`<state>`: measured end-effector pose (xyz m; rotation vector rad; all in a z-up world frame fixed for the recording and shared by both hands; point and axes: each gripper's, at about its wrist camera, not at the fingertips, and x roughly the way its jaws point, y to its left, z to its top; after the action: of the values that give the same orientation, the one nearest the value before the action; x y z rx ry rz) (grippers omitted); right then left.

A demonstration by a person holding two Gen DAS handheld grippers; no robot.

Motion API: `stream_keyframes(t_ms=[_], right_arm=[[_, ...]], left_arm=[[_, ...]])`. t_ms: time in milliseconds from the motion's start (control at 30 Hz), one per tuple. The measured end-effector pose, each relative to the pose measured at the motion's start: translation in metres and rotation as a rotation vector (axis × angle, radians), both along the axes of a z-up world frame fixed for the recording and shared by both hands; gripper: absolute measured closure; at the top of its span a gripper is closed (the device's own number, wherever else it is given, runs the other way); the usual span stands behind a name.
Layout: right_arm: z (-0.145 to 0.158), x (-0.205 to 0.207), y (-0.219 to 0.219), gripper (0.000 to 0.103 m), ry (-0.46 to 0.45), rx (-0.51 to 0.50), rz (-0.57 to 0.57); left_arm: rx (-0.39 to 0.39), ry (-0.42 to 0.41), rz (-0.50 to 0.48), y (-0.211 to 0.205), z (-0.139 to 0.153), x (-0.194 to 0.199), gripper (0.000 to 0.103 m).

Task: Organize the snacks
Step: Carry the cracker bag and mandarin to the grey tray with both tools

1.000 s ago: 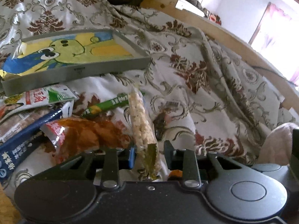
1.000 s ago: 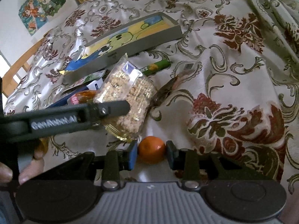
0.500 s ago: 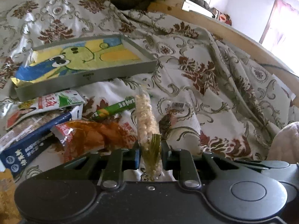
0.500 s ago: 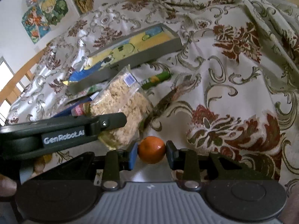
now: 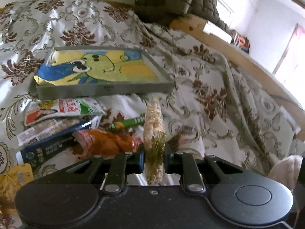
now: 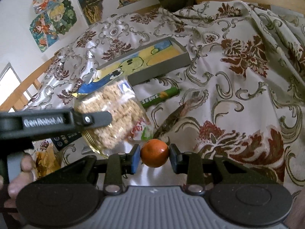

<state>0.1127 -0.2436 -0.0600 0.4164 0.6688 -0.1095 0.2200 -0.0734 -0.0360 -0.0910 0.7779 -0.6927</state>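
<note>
In the left wrist view, the left gripper has its jaws closed narrowly on the lower end of a clear bag of puffed-grain snack, held edge-on and upright above the floral cloth. Beyond the bag sits a shallow grey tray lined with a yellow-and-blue cartoon picture. Just in front of the tray's near wall, to the left, lies a heap of packets: a white, red and green pouch, a dark blue packet, an orange wrapper and a green stick pack partly behind the held bag. A yellow packet shows at the lower left edge.

In the right wrist view, the right gripper has its jaws set against both sides of a small orange fruit, gripping it above the cloth. To its left, the left gripper's finger crosses in front of the puffed-grain bag, seen here broadside and raised off the cloth. The green stick pack lies between the bag and the tray. A dark, narrow wrapper lies on the cloth just beyond the fruit. Cartoon posters hang on the wall behind.
</note>
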Motion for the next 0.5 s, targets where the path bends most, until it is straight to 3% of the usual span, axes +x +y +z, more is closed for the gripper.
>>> stream_keyframes(t_ms=[267, 500], right_arm=[[0.021, 0.018, 0.003, 0.066, -0.059, -0.066, 0.053], [0.057, 0.086, 0.007, 0.066, -0.192, -0.15, 0.154]], left_arm=[[-0.052, -0.069, 0.087, 0.018, 0.017, 0.017, 0.083], [-0.117, -0.125, 0.213, 0.047, 0.031, 0.06, 0.083]])
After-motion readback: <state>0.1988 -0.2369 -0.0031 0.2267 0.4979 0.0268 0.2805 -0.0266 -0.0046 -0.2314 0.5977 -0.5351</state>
